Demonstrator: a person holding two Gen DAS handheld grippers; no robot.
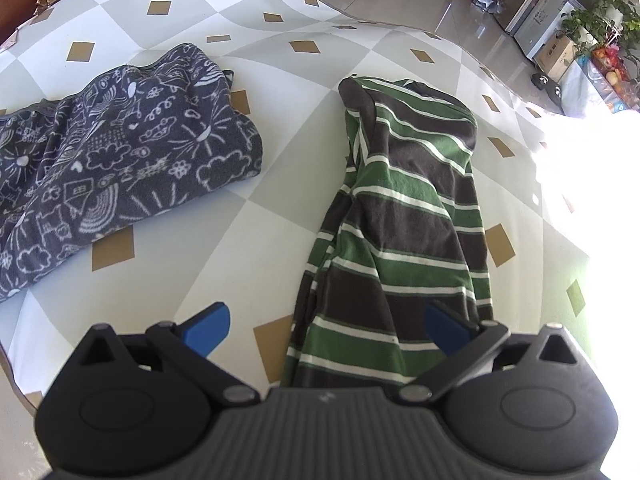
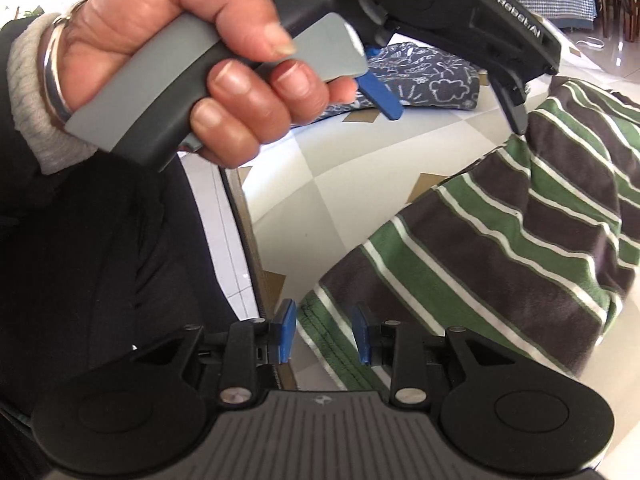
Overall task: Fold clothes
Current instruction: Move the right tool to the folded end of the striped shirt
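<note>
My right gripper (image 2: pixel 323 334) is a little way apart, holding nothing, right at the near hem of the green, brown and white striped soft top (image 1: pixel 404 216). My left gripper (image 1: pixel 326 326) is spread wide above that same end. The top lies in a long bunched strip on the grey and white checked tablecloth (image 1: pixel 256 208). I think I should pinch just the hem, both layers, and lift slowly. Farther back lies a dark grey doodle-print fleece cloth (image 1: pixel 120 168).

Checkered table (image 1: pixel 280 152) w/ 2 garments (image 1: pixel 404 220)
</note>
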